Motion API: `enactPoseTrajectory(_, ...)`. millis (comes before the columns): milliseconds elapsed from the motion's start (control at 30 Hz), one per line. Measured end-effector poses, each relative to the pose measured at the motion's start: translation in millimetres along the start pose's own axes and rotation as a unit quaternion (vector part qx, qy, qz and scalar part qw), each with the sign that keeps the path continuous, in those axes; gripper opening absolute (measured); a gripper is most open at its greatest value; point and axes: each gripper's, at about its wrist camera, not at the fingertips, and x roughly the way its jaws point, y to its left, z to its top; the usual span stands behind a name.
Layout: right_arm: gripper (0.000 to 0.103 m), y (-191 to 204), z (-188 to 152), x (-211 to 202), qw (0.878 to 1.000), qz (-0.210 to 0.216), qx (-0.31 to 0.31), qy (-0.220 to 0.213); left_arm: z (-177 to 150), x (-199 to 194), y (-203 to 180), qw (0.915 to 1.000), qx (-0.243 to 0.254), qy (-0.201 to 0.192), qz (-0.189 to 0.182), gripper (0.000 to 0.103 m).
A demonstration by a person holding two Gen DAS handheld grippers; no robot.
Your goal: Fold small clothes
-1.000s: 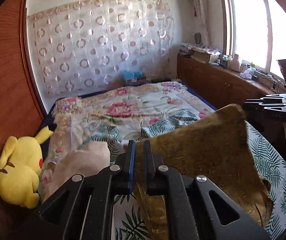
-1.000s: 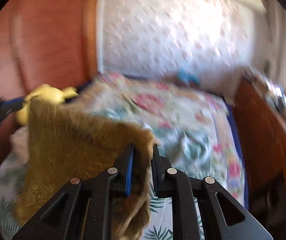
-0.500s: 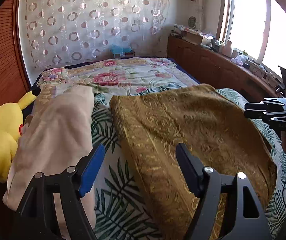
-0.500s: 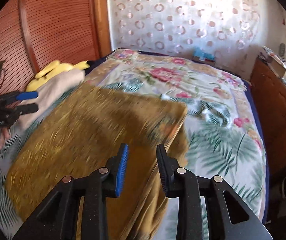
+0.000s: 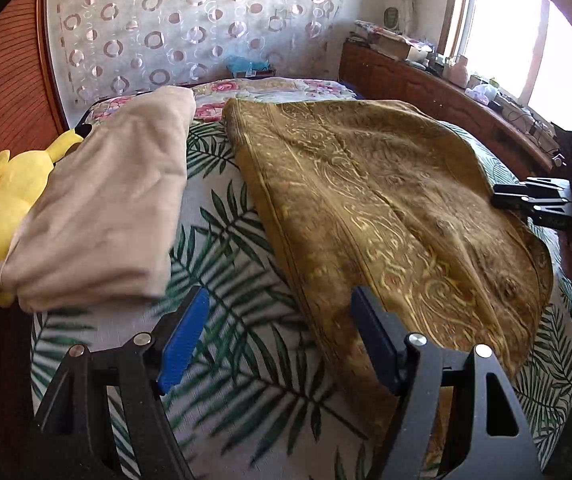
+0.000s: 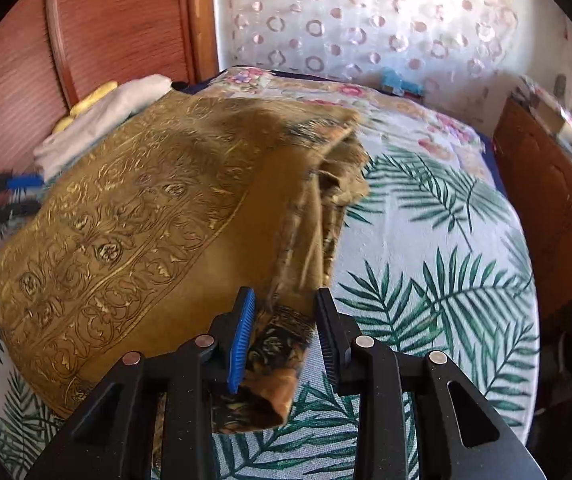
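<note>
**Both grippers just let go of the gold cloth**

Bedroom, bed (image 5: 222,360) with a palm-leaf sheet. A second ago both grippers were pinched on the gold cloth (image 5: 385,208), holding it up; now it lies folded over in the middle of the bed. Left gripper (image 5: 282,340) has its fingers wide apart over bare sheet. Right gripper (image 6: 284,332) is parted too, with a corner of cloth loose between them (not clamped). Beige garment (image 5: 114,208) lies folded at left. Looks like this fold's done, next one's due.
</note>
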Motion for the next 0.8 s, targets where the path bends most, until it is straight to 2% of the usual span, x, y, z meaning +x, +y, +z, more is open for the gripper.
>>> enactPoseTrajectory(167, 0.032, 2.2, 0.7, -1.8, 1.000, -0.018, -0.016, 0.000, -11.7, -7.7, -3.5, 0.9998, -0.014, -0.001, -0.012, 0.075)
enactPoseTrajectory(233, 0.032, 5.9, 3.2, -6.7, 1.000, -0.010, -0.016, -0.006, -16.0, -12.1, -5.1, 0.9996, -0.019, -0.005, -0.018, 0.074)
enactPoseTrajectory(267, 0.035, 10.8, 1.6, -6.5, 1.000, -0.005, -0.016, -0.009, -17.3, -13.7, -5.7, 0.9995, -0.022, -0.006, -0.023, 0.074)
enactPoseTrajectory(300, 0.042, 13.4, 1.3, -10.7, 1.000, 0.000, -0.017, -0.014, -19.0, -15.2, -6.4, 0.9992, -0.026, -0.007, -0.028, 0.074)
enactPoseTrajectory(367, 0.045, 26.4, -2.0, -10.9, 0.999, 0.005, -0.024, -0.022, -22.5, -15.8, -7.9, 0.9988, -0.031, -0.005, -0.038, 0.073)
enactPoseTrajectory(467, 0.051, 40.6, -5.9, -14.7, 0.999, 0.013, -0.040, -0.029, -25.1, -16.9, -12.0, 0.9984, -0.029, 0.001, -0.048, 0.063)
enactPoseTrajectory(567, 0.052, 52.3, -10.2, -19.7, 0.998, 0.026, -0.050, -0.029, -27.5, -18.4, -17.9, 0.9981, -0.024, 0.004, -0.056, 0.059)
enactPoseTrajectory(800, 0.052, 77.7, -26.8, -2.9, 0.996, 0.044, -0.073, -0.007, -39.1, -21.6, -27.7, 0.9967, -0.017, 0.026, -0.075, 0.058)
